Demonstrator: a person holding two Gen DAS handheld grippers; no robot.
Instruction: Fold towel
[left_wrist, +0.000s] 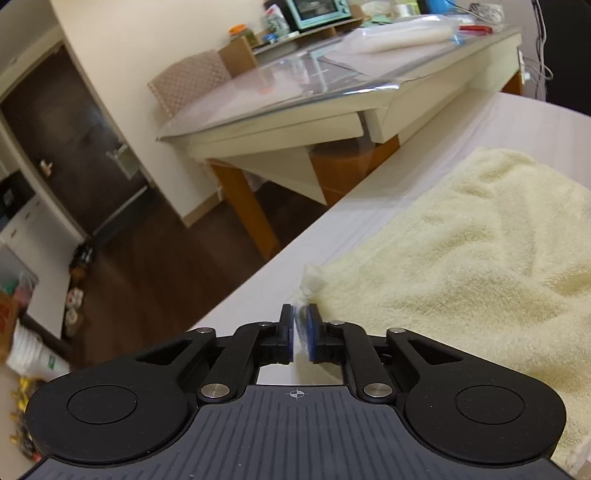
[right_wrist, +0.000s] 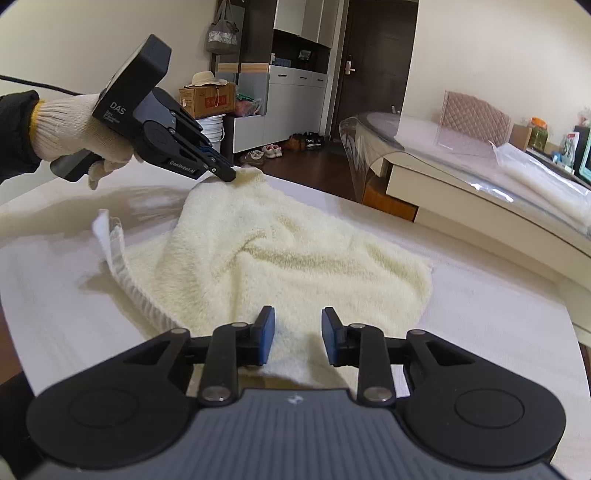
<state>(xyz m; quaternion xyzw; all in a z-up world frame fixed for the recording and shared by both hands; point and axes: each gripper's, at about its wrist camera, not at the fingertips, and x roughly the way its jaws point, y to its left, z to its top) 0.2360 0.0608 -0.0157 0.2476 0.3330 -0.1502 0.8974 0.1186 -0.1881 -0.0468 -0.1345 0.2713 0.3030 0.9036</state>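
Observation:
A cream terry towel (right_wrist: 277, 251) lies rumpled on a white-covered table (right_wrist: 55, 295). Its left edge is flipped over, showing a ribbed white underside (right_wrist: 114, 251). My left gripper (right_wrist: 229, 173), held by a gloved hand (right_wrist: 70, 125), pinches the towel's far corner, which rises in a peak to its tips. In the left wrist view the left gripper (left_wrist: 300, 314) stands nearly closed with a strip of the towel (left_wrist: 461, 258) hem between the pads. My right gripper (right_wrist: 298, 317) hovers open over the towel's near edge; the cloth lies below its blue pads, untouched.
A glass-topped cream desk (right_wrist: 461, 177) with plastic bags stands close beyond the table's far edge, also in the left wrist view as the desk (left_wrist: 295, 99). Dark wooden floor (left_wrist: 166, 266) drops off beside the table. Cabinets, boxes and shoes line the far wall.

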